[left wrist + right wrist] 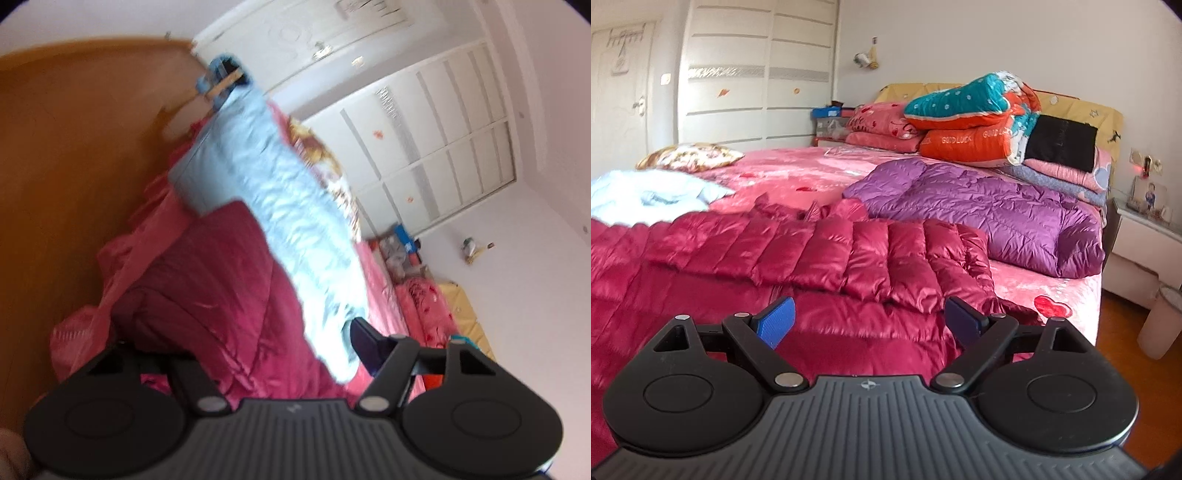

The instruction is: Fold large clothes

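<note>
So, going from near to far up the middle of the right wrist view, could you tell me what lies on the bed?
Red down jacket → purple down jacket → orange quilt → teal dotted quilt → yellow headboard.

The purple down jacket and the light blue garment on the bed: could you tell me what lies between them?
In the right wrist view, bare pink bedspread separates the purple down jacket from the light blue garment.
</note>
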The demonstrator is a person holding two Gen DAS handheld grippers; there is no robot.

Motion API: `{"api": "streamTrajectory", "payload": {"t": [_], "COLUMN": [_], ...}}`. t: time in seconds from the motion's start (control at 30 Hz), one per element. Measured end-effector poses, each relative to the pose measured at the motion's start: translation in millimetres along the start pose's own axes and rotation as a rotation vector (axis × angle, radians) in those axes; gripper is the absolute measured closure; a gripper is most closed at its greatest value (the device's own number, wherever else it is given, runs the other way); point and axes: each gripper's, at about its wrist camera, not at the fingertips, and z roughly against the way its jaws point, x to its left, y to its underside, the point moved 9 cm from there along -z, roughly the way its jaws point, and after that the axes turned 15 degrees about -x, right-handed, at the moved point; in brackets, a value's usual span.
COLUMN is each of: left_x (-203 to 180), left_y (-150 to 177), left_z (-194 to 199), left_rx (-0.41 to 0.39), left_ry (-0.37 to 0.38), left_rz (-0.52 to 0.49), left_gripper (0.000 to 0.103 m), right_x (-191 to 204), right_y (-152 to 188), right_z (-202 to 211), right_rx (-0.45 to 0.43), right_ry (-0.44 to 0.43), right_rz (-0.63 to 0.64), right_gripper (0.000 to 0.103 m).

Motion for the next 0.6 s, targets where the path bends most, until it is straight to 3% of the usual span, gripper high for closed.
{"api": "streamTrajectory", "payload": {"t": [0.03,0.2,0.27,0.43,0.6], "left_x": [-7.3,-40.1,-54.4,-110.2,-187.2], "left_y": [-3.0,-5.1,-3.7,7.0,51.7], "left_z": [0.2,-2.1,-2.2,2.2,14.0], "left_rx": [-0.017,-0.041,-0.049,-0.085,-0.076], "left_ry": [0.019,0.064,0.085,0.178,0.360], "left_rz": [-0.022,-0.130,-0.175,-0.350,-0.560], "left_gripper": [0.036,0.067,0.073,0.079,0.079], "right_x": [-3.3,-22.4,-32.1,-59.6,-89.5], "right_y": [-0.2,1.0,3.0,-0.7,-5.4], "right_z": [-5.1,-24.8,-30.8,-37.1,-42.7], "right_rx": [-0.003,-0.020,-0.020,-0.040,-0.068], "right_ry": [0.005,0.041,0.062,0.098,0.132], "right_rz": [-0.020,-0.116,-0.171,-0.303,-0.425], "right_gripper": [0.000,0.000,0.000,0.000,0.000]}}
